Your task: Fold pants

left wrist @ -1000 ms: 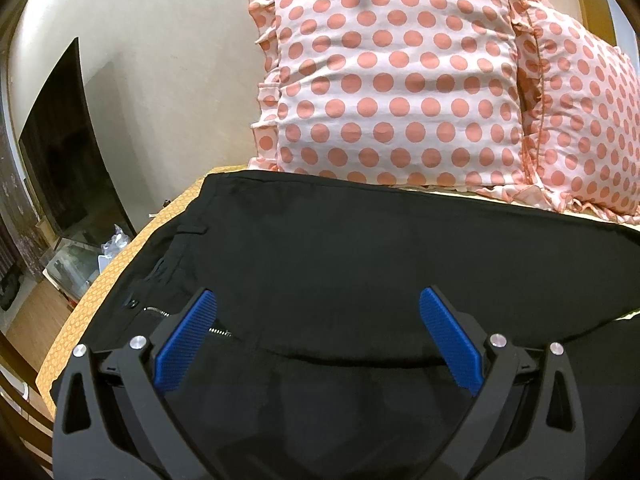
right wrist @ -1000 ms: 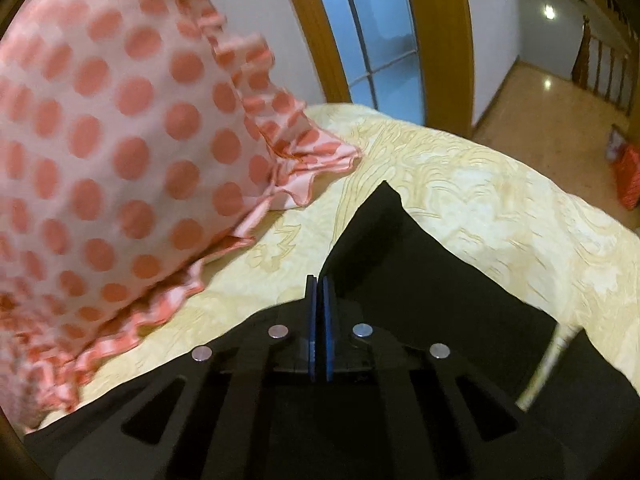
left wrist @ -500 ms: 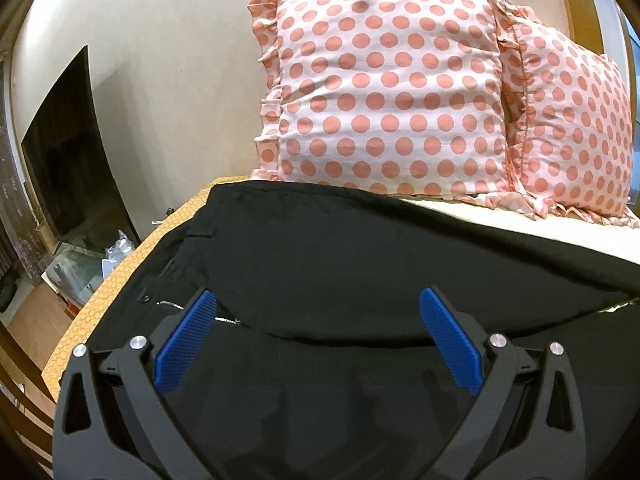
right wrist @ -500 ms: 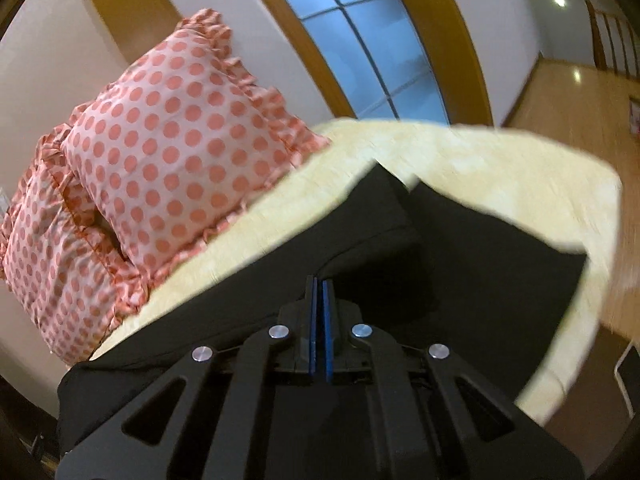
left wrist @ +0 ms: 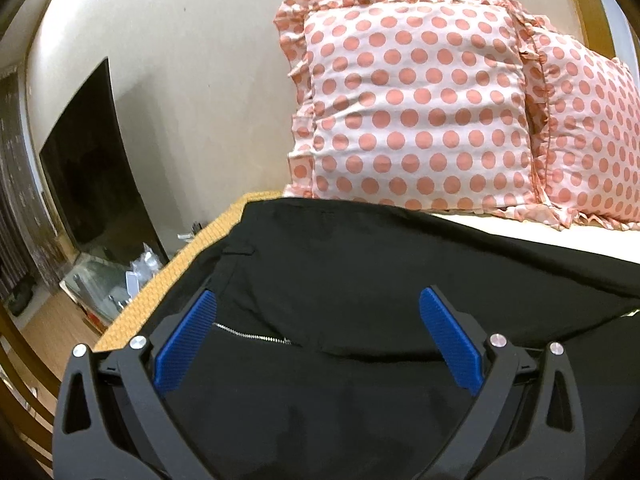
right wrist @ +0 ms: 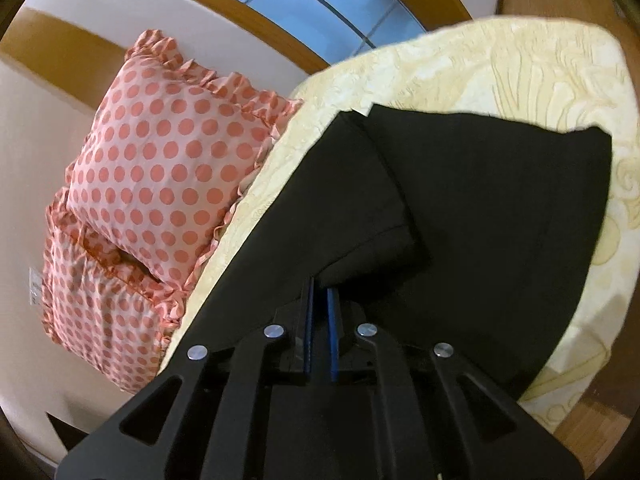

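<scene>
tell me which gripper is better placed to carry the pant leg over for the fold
Right. The right gripper sits at the hem of the black fabric pants, its blue pads nearly closed around the cloth edge. The left gripper hangs wide open over the waist, gripping nothing.

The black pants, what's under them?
The black pants lie on a yellow patterned bedspread, which shows around their edges. What the bedspread looks like right beneath them is covered. One pant leg is folded over the other, hiding part of that one too.
</scene>
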`<state>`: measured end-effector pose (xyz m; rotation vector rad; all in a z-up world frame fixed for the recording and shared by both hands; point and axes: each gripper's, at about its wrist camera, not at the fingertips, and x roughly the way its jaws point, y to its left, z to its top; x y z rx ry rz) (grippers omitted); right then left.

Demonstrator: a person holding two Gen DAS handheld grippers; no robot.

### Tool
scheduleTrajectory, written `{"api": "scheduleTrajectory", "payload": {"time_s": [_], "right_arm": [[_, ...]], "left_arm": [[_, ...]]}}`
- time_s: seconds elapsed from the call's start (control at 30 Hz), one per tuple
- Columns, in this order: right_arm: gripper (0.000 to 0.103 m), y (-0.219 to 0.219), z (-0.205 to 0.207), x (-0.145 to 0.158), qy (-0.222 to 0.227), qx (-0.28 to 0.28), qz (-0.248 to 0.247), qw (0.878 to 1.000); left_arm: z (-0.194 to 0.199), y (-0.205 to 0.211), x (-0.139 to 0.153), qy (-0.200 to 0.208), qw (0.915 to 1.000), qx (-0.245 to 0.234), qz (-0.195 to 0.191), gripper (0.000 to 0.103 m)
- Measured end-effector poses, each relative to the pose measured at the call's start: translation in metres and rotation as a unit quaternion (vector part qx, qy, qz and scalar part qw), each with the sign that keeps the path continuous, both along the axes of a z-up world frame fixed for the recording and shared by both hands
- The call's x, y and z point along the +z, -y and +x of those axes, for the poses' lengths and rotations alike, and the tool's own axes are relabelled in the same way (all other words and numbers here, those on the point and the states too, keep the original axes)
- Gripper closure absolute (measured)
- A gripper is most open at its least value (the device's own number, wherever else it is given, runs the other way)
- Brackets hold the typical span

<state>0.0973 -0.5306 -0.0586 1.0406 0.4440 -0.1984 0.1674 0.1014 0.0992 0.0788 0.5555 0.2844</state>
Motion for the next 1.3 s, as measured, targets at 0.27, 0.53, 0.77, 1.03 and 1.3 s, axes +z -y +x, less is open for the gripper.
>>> {"api": "scheduleTrajectory", "payload": {"time_s": [0.27,0.53,0.77,1.03,1.3], "right_arm": [[0.074,0.01,-0.004,-0.007,0.027,-0.001,0.055,0.998],[0.081,0.005,0.012,0.003,0.005,-0.028,0.004,1.0],[0.101,0.007,-0.015,-0.002,0.052,-0.04,-0.007,0.998],[0.101,0.0,-0.042,-0.006,0.026,-0.054,-0.051,0.997],[0.101,0.002,-0.036,-0.005,0.021,-0.045,-0.061,0.997]], "left_arm": [[0.005,0.0,-0.002,-0.005,0.9998,-0.007,-0.015,0.002],[0.005,0.006,-0.005,0.01,0.9996,-0.001,0.026,0.002],[0.007,-0.003,-0.002,-0.001,0.9993,-0.036,-0.012,0.002],[0.057,-0.023,-0.002,-0.057,0.9909,-0.067,-0.102,0.002],[0.161,-0.031,-0.005,-0.125,0.9687,-0.062,-0.205,0.003]]}}
